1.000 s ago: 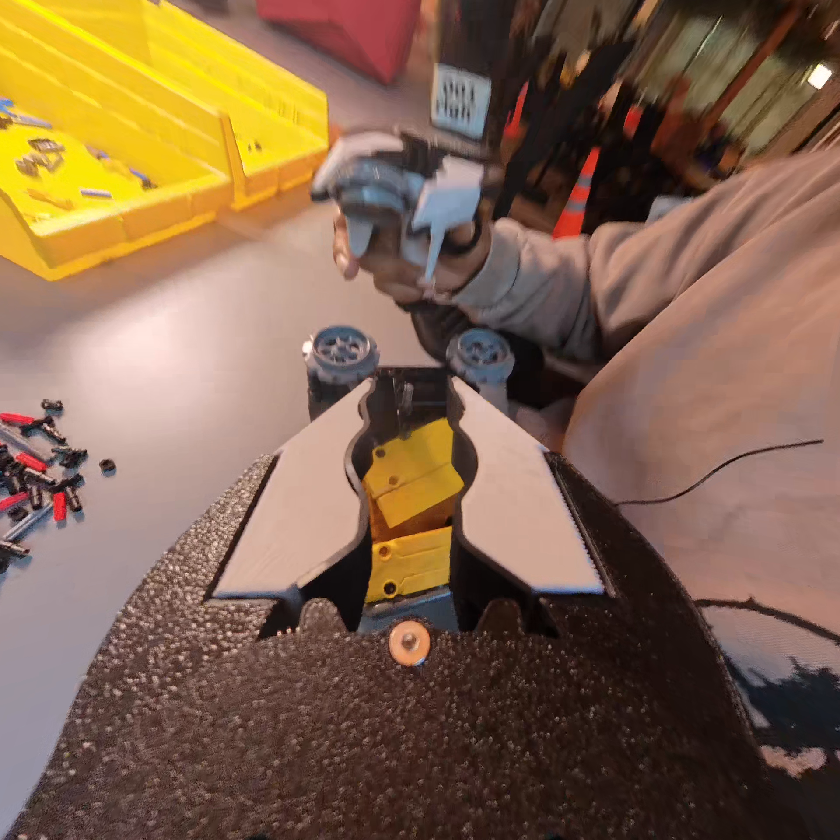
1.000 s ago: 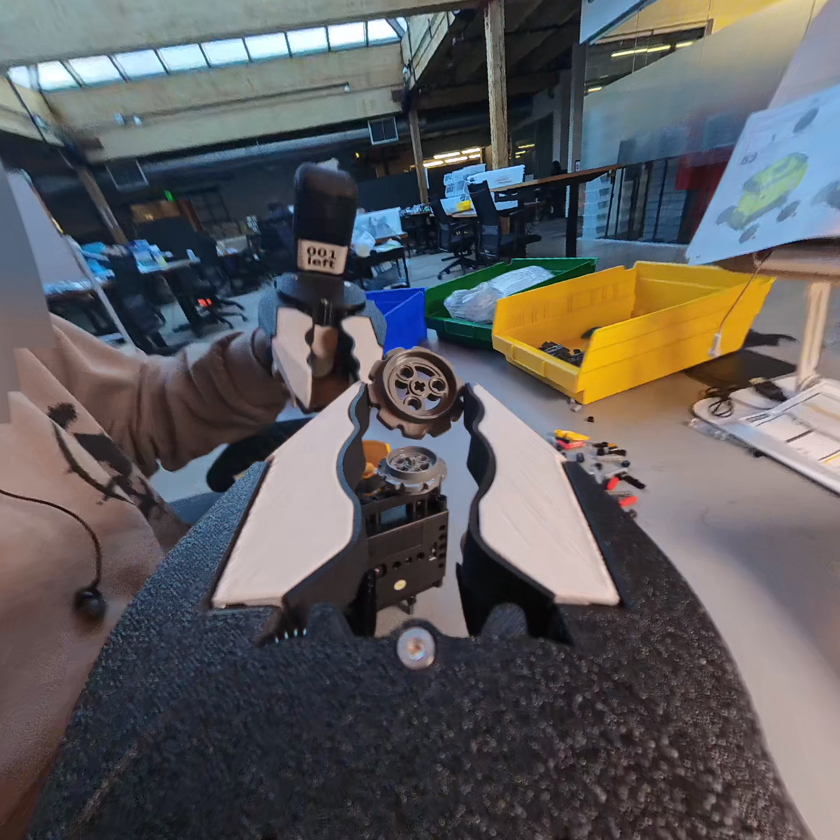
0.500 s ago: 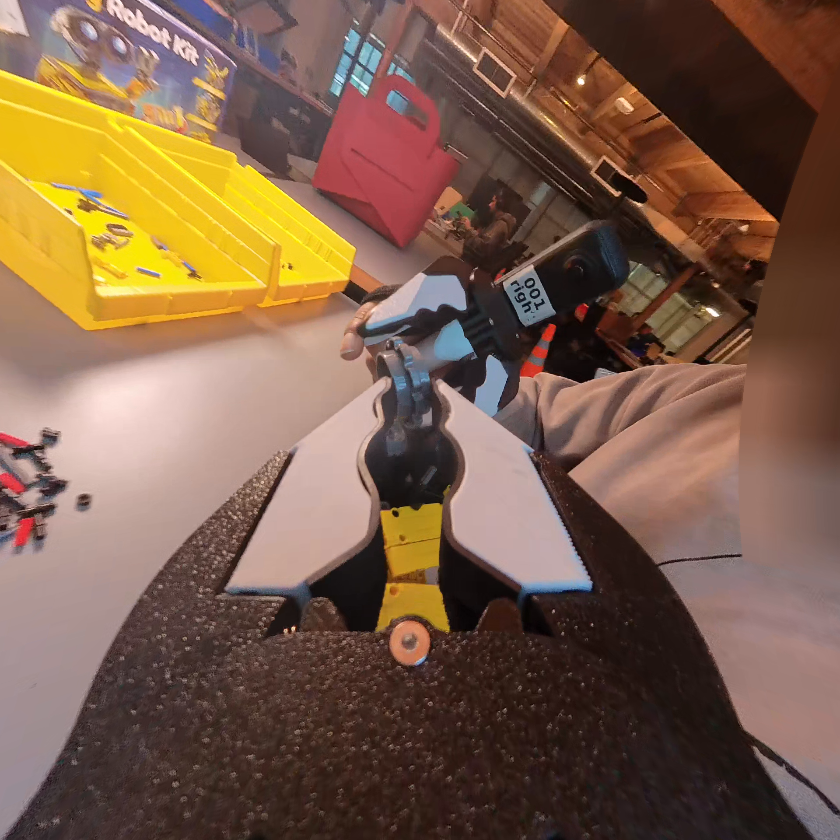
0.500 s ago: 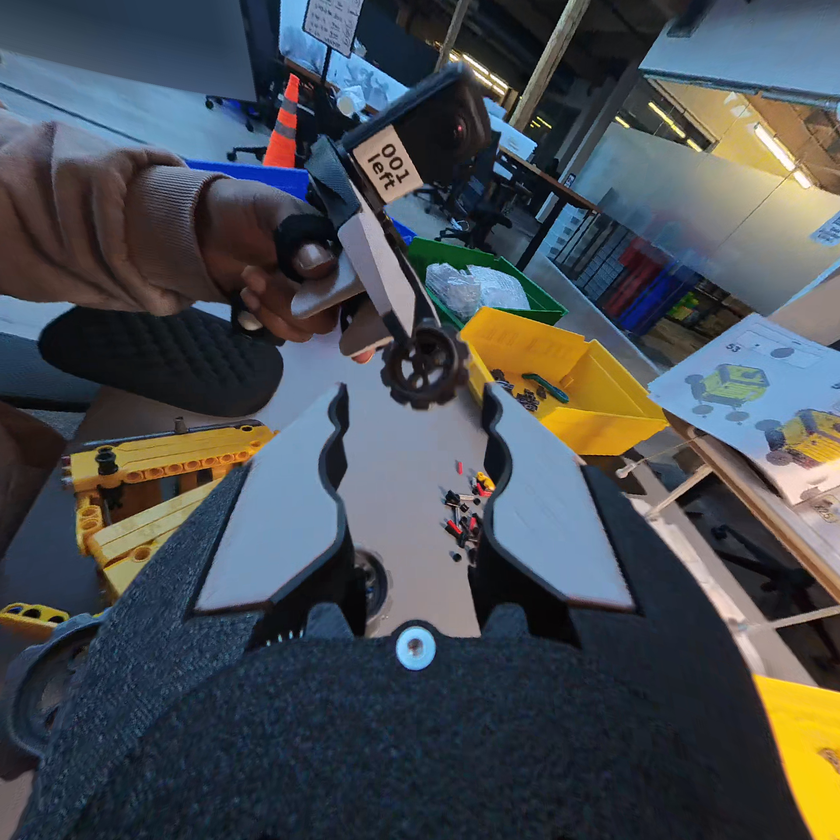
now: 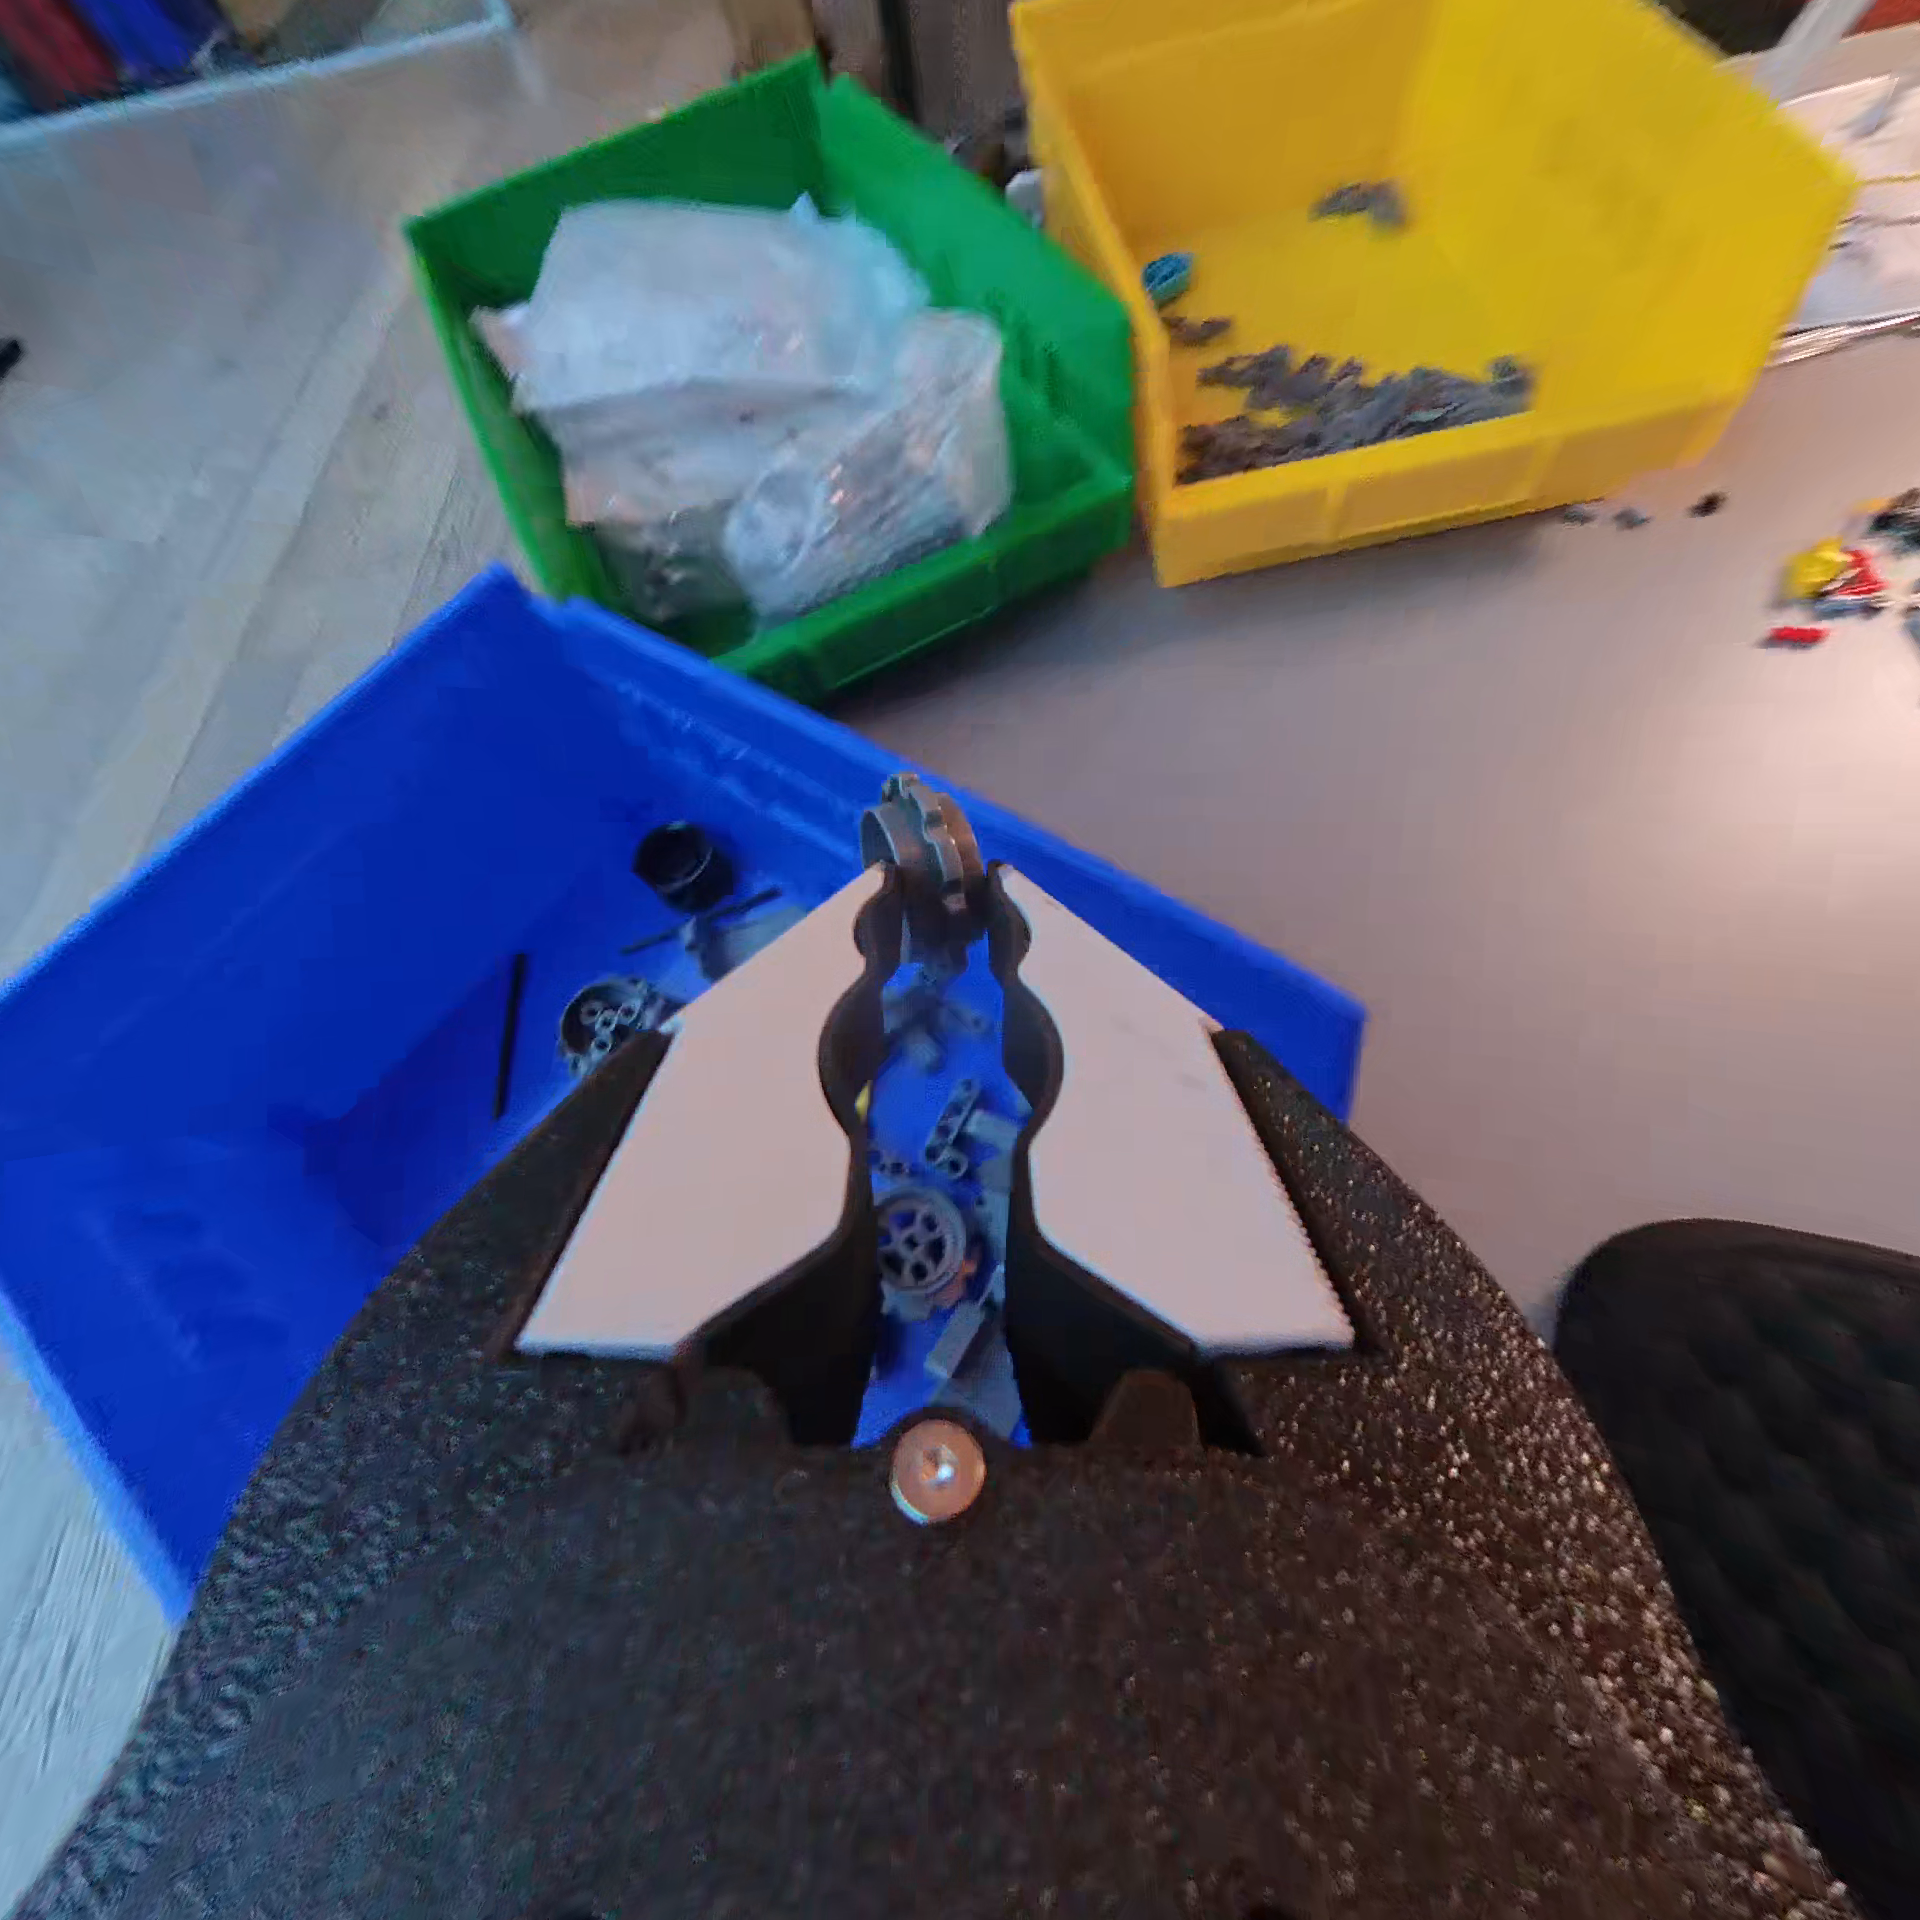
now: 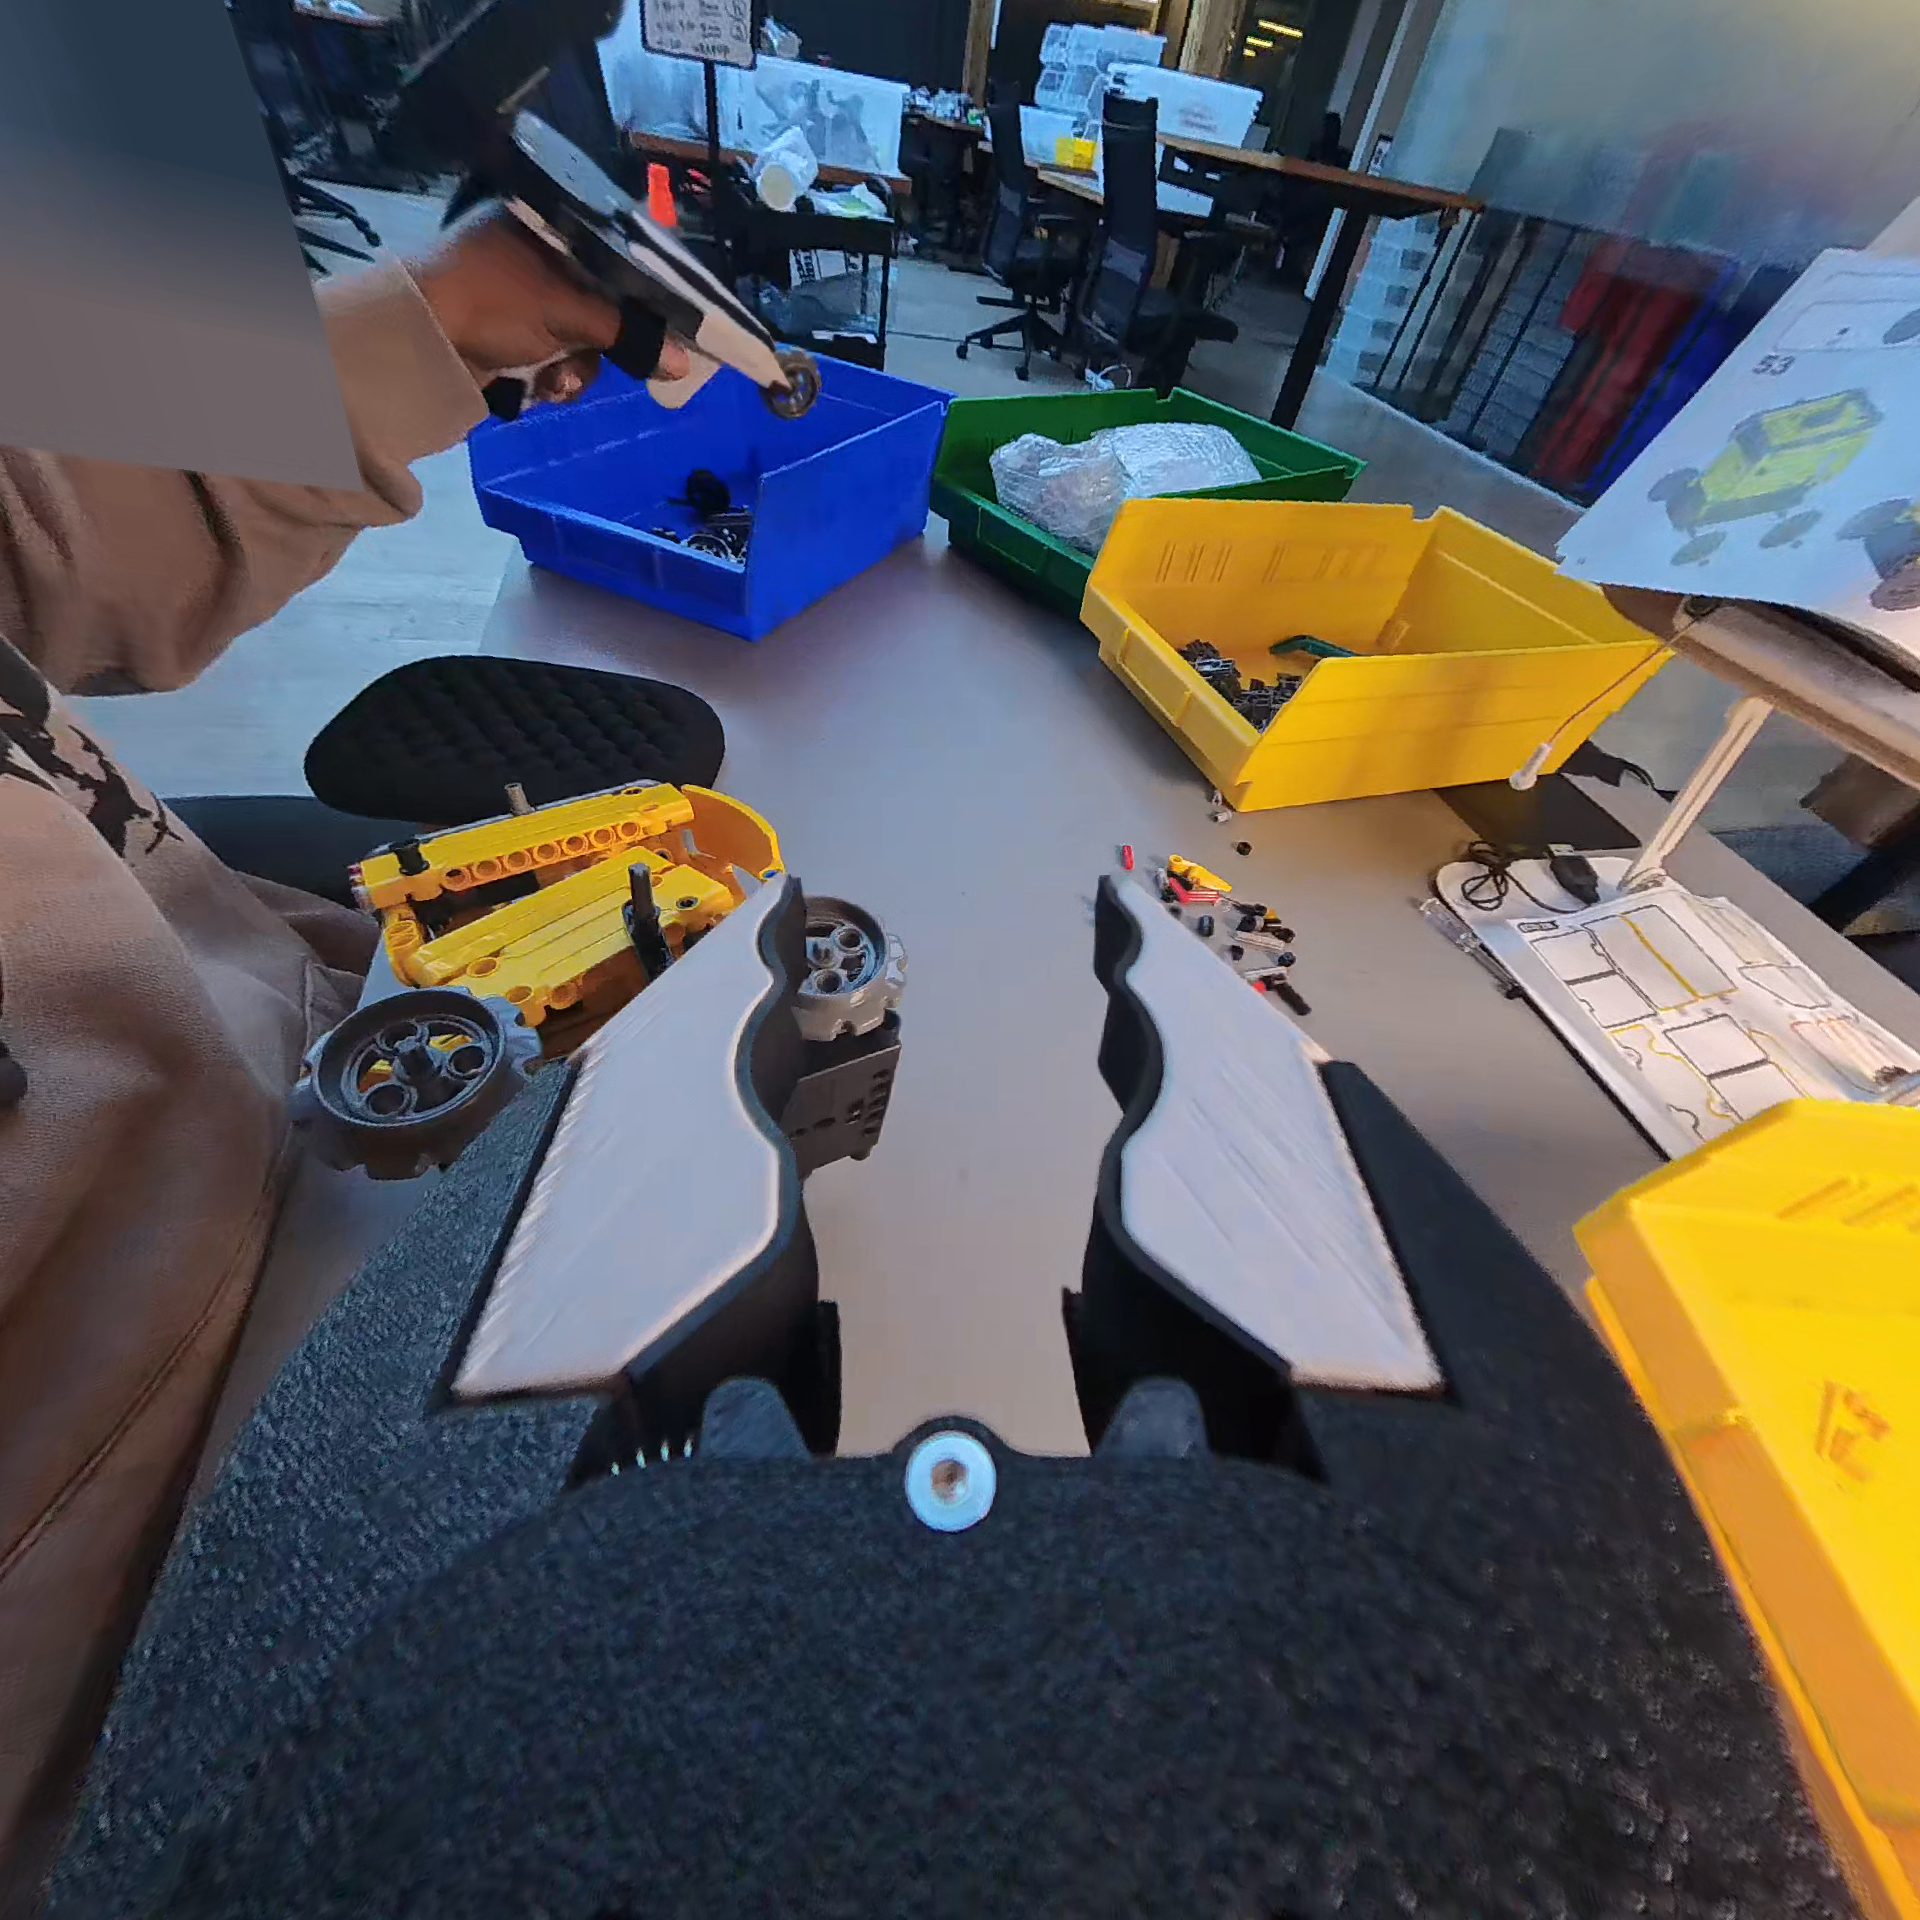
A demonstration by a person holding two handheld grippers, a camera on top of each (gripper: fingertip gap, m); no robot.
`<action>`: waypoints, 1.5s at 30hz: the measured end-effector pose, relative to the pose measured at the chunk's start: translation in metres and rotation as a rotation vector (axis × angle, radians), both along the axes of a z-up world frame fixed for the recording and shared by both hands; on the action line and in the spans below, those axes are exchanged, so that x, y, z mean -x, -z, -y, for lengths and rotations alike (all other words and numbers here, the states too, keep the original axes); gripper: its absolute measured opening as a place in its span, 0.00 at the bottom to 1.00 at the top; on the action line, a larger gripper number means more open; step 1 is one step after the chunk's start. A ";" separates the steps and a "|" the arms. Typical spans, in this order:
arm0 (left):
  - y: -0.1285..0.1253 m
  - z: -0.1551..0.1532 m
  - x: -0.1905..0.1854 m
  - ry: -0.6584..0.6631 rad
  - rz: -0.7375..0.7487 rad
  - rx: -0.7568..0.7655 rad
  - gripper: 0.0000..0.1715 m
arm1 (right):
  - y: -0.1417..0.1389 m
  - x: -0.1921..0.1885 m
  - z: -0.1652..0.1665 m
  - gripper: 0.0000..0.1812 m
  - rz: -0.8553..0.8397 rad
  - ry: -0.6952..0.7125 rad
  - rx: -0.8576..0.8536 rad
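The left gripper [image 5: 938,896] is clamped on a small grey wheel [image 5: 921,864], pinched edge-on at the fingertips and held above the blue bin [image 5: 312,935]. Its fingers hide part of the bin's floor; between them show loose grey and black parts [image 5: 940,1195], blurred and hard to name. The right gripper [image 6: 945,914] stands wide apart, holding nothing, above the grey table [image 6: 966,727].

Half a second ago the left gripper held the wheel close in front of the right one; now it has swung away over the blue bin, and the right gripper has spread wider.

Beside the right gripper's left finger lies a yellow toy vehicle [image 6: 561,904] with its wheels fitted, partly covered by that finger. Just past the right finger sits a scatter of small pieces [image 6: 1231,920]. Farther off are a green bin [image 5: 790,416] stuffed with clear plastic bags, a yellow bin [image 5: 1403,281] holding dark bits, and instruction sheets [image 6: 1683,1018], cut off at the edge.
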State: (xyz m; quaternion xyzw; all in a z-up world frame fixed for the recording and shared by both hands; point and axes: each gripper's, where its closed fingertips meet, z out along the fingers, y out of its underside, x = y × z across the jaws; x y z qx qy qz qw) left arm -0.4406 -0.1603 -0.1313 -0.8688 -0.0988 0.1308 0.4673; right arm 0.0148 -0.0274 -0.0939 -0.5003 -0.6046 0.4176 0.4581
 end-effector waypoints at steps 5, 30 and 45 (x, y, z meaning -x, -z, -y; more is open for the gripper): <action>0.020 0.012 0.025 -0.098 -0.012 0.016 0.16 | 0.008 0.001 0.010 0.29 0.027 -0.047 0.036; 0.017 -0.124 -0.433 1.321 0.239 0.061 0.21 | 0.042 0.020 0.006 0.22 -0.095 -0.006 0.278; 0.019 -0.124 -0.459 1.516 0.495 0.167 0.21 | 0.041 0.015 0.009 0.23 -0.070 -0.251 0.268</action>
